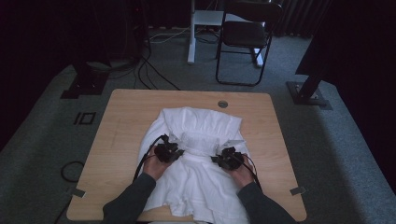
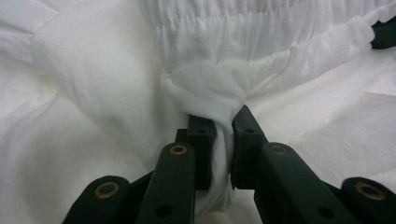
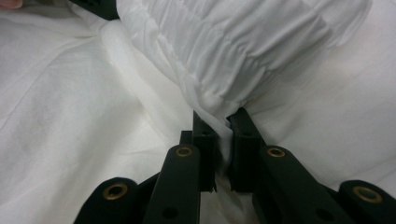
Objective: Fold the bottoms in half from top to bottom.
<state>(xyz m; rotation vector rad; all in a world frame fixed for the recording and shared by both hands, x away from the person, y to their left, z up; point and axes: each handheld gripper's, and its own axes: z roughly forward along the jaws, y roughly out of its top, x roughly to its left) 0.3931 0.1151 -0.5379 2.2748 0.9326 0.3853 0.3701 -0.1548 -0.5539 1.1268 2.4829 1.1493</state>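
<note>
The wooden surface [image 1: 121,121] carries a white garment [image 1: 196,186] spread flat down its middle, the hem end hanging just over the near edge by the person's sleeves, which gives both hands an even reach to the fold they are making. Across the garment's middle lies its gathered, elasticated band [image 1: 201,138], doubled back over the smoother cloth beneath (probably the waist or bodice of a dress, though the cut is hard to tell), so the far part already looks folded toward the person. The left tool [image 1: 176,150] sits at the band's left end and the right tool [image 1: 219,160] at its right end, one at each corner, so the fold can be carried straight without skewing. In the left gripper view the left tool [image 2: 223,128] is nearly closed, pinching a bunched knot of cloth at the band's end; in the right gripper view the right tool [image 3: 223,126] is likewise almost shut on the band's edge.
</note>
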